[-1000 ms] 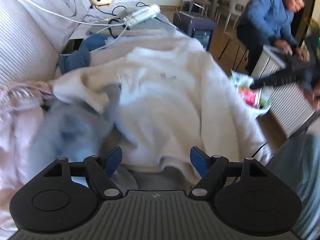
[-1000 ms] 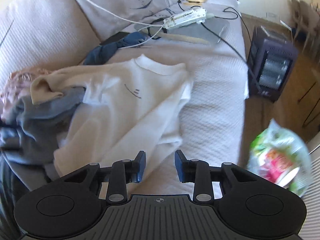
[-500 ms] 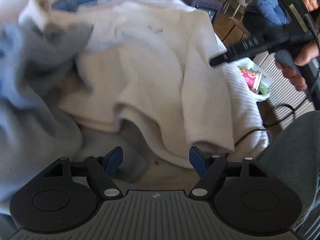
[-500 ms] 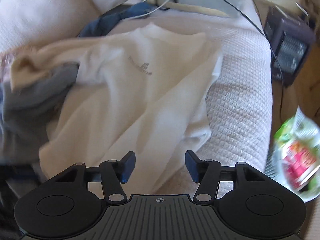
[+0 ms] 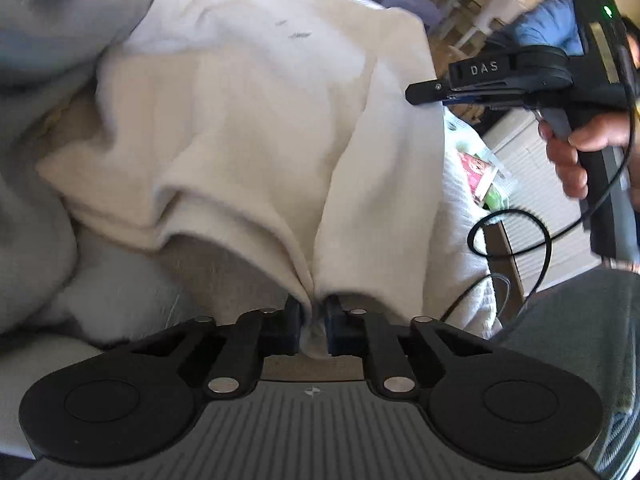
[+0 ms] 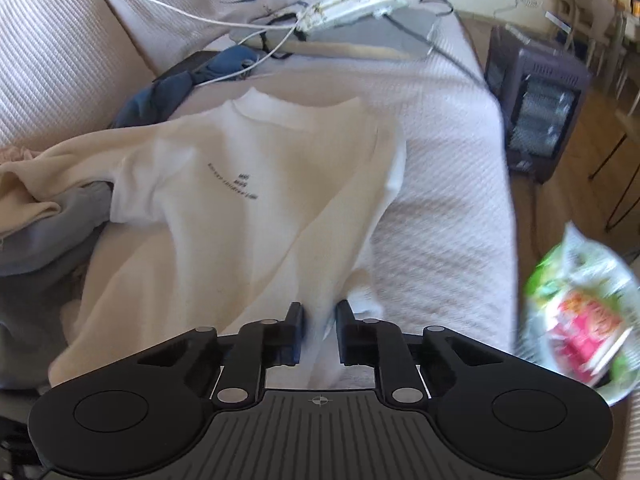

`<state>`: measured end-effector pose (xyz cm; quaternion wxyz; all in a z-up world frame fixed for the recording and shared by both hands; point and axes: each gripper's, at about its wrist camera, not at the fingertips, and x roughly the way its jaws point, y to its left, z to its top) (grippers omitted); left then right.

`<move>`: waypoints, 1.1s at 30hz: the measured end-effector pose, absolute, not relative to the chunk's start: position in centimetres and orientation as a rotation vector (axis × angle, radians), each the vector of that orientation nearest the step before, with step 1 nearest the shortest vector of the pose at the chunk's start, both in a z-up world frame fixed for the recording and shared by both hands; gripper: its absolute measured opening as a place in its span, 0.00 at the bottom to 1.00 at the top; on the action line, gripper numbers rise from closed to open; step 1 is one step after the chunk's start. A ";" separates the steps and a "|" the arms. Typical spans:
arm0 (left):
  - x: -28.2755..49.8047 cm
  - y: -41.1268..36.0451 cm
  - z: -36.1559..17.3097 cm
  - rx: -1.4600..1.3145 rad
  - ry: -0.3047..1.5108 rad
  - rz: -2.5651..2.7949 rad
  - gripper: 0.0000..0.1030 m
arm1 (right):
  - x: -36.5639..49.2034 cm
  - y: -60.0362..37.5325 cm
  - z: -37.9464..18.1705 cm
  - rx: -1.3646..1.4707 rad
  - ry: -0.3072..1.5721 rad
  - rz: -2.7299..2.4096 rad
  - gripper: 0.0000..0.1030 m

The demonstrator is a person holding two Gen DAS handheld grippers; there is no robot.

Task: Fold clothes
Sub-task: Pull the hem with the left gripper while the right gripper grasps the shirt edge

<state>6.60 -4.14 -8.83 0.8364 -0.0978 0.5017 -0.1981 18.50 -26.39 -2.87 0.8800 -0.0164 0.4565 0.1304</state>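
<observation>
A cream sweatshirt [image 6: 248, 200] with small dark lettering lies spread on a white sofa [image 6: 440, 184]. It also shows in the left wrist view [image 5: 248, 128]. My left gripper [image 5: 312, 320] is shut on the sweatshirt's bottom hem, and the cloth bunches between its fingers. My right gripper [image 6: 319, 330] is shut on the hem at the right side. The right gripper also shows from the side in the left wrist view [image 5: 424, 92], held in a hand.
A pile of grey and blue clothes [image 6: 44, 236] lies left of the sweatshirt. A blue garment [image 6: 180, 88], cables and a power strip [image 6: 348, 4] lie further back. A heater [image 6: 536, 108] stands right of the sofa. A plastic bag [image 6: 580, 316] sits at right.
Both grippers moved down to the sweatshirt's hem and closed on it. A second ago both were open above the cloth.
</observation>
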 end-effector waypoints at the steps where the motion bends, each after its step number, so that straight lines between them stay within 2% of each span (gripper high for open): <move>1: 6.5 -4.2 -8.3 -0.204 1.051 -0.444 0.08 | 18.3 -26.8 -2.3 -0.047 0.942 0.271 0.15; 9: 7.3 -6.9 -3.6 -0.312 1.020 -0.628 0.06 | 19.0 -32.0 4.0 -0.112 0.838 0.146 0.13; 13: 7.6 -10.1 -3.2 -0.275 1.013 -0.731 0.06 | 20.2 -33.1 4.7 -0.166 0.801 0.068 0.13; 17: 8.0 -13.1 -6.2 -0.116 1.065 -0.691 0.07 | 22.0 -33.7 2.1 -0.159 0.849 0.034 0.14; 23: 7.4 -9.3 -6.8 -0.184 1.150 -0.645 0.07 | 22.6 -33.7 -3.1 -0.160 0.907 0.012 0.14; 28: 5.8 -4.2 -3.8 -0.146 1.109 -0.618 0.22 | 22.4 -35.3 -2.5 -0.074 0.938 0.037 0.23; 33: 6.1 0.2 -3.0 -0.133 1.023 -0.465 0.25 | 20.8 -36.7 -2.7 -0.051 0.955 0.094 0.36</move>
